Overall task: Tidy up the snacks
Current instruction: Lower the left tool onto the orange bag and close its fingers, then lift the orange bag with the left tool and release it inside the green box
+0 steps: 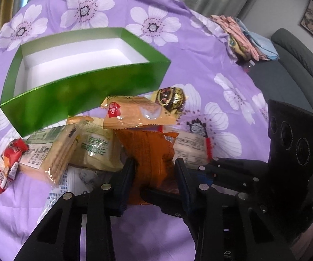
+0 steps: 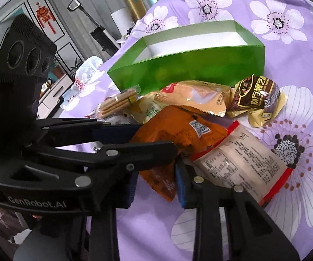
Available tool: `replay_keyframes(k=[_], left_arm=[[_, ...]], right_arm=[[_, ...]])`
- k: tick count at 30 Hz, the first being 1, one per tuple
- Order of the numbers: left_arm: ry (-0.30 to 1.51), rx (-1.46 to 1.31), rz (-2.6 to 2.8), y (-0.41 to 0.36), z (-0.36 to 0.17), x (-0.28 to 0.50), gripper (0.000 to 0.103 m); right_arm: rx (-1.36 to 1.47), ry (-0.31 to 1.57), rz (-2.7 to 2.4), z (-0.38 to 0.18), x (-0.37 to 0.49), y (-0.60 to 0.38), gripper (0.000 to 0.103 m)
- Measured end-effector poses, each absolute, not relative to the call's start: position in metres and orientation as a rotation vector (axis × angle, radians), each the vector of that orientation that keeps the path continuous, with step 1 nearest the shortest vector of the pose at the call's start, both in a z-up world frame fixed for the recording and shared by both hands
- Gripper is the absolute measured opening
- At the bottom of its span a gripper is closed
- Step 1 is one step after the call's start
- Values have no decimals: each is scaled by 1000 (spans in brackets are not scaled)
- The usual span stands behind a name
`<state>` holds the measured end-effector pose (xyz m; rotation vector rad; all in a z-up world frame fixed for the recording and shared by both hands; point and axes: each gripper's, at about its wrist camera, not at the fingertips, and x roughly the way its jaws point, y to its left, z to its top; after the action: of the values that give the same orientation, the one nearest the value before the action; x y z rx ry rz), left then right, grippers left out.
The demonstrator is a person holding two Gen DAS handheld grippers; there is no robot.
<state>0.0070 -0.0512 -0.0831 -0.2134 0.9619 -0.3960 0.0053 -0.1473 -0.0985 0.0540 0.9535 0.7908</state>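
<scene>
An empty green box [image 1: 86,91] with a white inside stands on the purple flowered cloth [image 1: 200,69]; it also shows in the right wrist view [image 2: 191,65]. A pile of snack packets lies in front of it. My left gripper [image 1: 154,169] is shut on an orange packet [image 1: 152,152]. In the right wrist view the same orange packet [image 2: 178,134] sits between my right gripper's [image 2: 156,180] jaws, and the left gripper's fingers [image 2: 134,150] reach in from the left across it. I cannot tell whether the right jaws press it.
Around it lie a peach packet [image 1: 134,115], a dark gold-wrapped snack [image 1: 171,97], a pale green-lettered packet [image 1: 97,150], a cracker pack [image 1: 54,152], a red packet [image 1: 8,163] and a white red-edged packet [image 2: 243,163]. Folded cloths [image 1: 243,37] lie at the far right edge.
</scene>
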Motion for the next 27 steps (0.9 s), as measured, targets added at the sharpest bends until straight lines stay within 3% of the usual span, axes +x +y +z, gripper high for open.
replay_keyframes(k=[12,27], left_arm=[[838,-214,-421,-50,-32,-3,38],[743,-221,-358,-16,11,55,38]], right_arm=[[40,832,807,-52,-11,-155,31],[-8,686,833,-5,51,-129,31]])
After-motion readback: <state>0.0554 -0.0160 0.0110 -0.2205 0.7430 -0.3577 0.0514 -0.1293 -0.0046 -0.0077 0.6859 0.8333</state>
